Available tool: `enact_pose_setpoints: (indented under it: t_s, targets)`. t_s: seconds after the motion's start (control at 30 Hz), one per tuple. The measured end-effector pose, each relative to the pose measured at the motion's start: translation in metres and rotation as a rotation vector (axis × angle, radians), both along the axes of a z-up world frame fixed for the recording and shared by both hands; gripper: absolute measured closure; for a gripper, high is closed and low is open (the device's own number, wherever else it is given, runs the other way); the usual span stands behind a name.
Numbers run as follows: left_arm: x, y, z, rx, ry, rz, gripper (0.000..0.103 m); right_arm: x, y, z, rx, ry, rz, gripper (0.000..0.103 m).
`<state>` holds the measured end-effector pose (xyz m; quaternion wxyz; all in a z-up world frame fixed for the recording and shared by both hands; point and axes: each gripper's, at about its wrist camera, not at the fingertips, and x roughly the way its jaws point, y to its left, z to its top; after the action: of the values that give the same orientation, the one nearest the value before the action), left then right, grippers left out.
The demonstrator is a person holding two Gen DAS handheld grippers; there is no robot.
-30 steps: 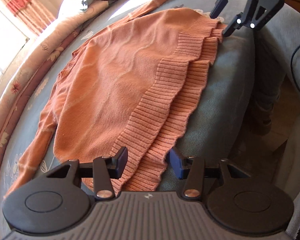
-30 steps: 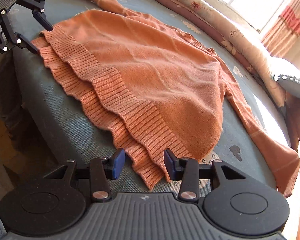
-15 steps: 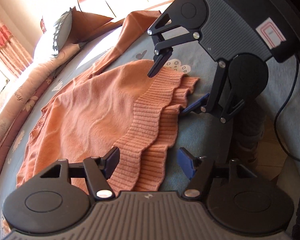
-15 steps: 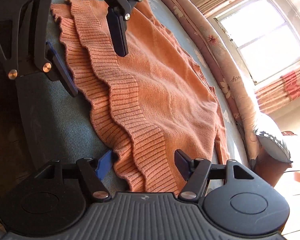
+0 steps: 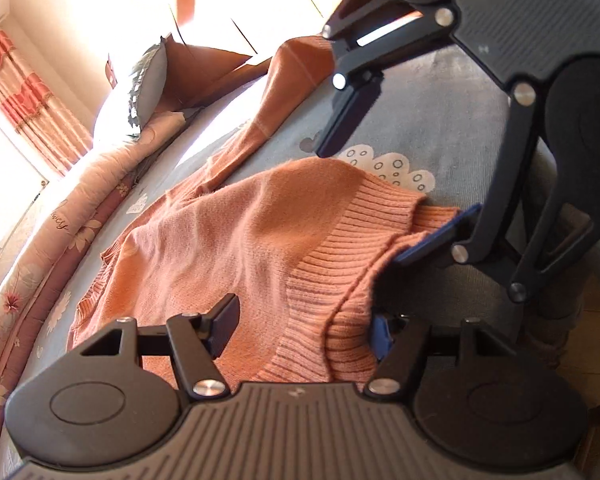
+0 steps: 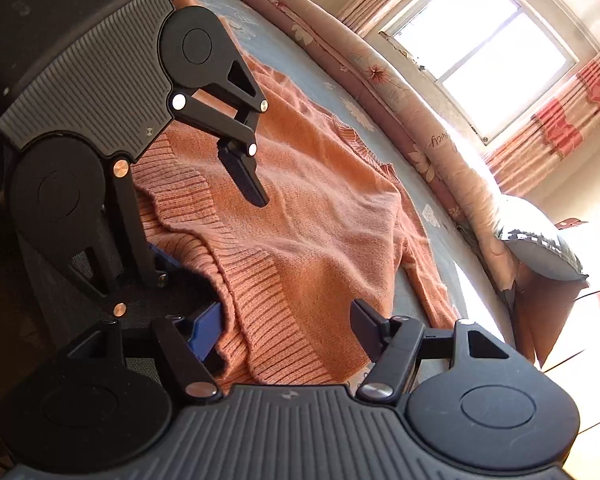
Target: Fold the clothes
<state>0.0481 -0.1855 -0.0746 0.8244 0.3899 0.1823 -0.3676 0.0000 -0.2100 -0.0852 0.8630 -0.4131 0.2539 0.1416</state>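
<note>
An orange knit sweater [image 5: 236, 248] [image 6: 324, 216] lies on the blue-grey bed sheet [image 5: 432, 112], its ribbed hem [image 5: 340, 280] bunched at the bed's near edge. My left gripper [image 5: 302, 328] is open, and the hem lies between its fingers. My right gripper [image 6: 288, 328] is open too and straddles the ribbed hem [image 6: 268, 300]. The two grippers face each other closely. In the left wrist view the right gripper [image 5: 392, 178] has one finger above the cloth and one blue pad under the hem. The left gripper [image 6: 206, 220] shows likewise in the right wrist view. One sleeve [image 5: 268, 112] trails toward the far side.
A rolled floral quilt [image 6: 412, 120] runs along the bed's far side under a window [image 6: 476, 44] with red-striped curtains. A grey pillow [image 6: 540, 244] [image 5: 140, 88] rests at the bed's end beside brown wooden furniture [image 5: 212, 68]. The floor [image 5: 596, 304] drops off beyond the near edge.
Both grippers have moved in toward each other along the hem and opened wider. The ribbed hem has bunched up between them and now lies inside both sets of fingers.
</note>
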Motion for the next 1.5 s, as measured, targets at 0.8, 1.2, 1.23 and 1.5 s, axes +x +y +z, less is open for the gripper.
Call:
enact_pose_setpoints:
  t_s: [0.8, 1.2, 1.23, 1.5]
  targets:
    - [-0.021, 0.02, -0.026, 0.164, -0.215, 0.043, 0.036, 0.022, -0.028, 0.034, 0.086, -0.052, -0.048, 0.094]
    - [-0.007, 0.119, -0.034, 0.33, -0.247, 0.343, 0.036, 0.026, -0.034, 0.044, 0.099, -0.057, -0.057, 0.094]
    - [-0.006, 0.126, -0.035, 0.351, -0.251, 0.358, 0.036, 0.026, -0.033, 0.043, 0.096, -0.054, -0.057, 0.094]
    - [-0.008, 0.127, -0.043, 0.452, -0.235, 0.302, 0.067, 0.027, -0.026, 0.011, 0.009, -0.003, -0.047, 0.079]
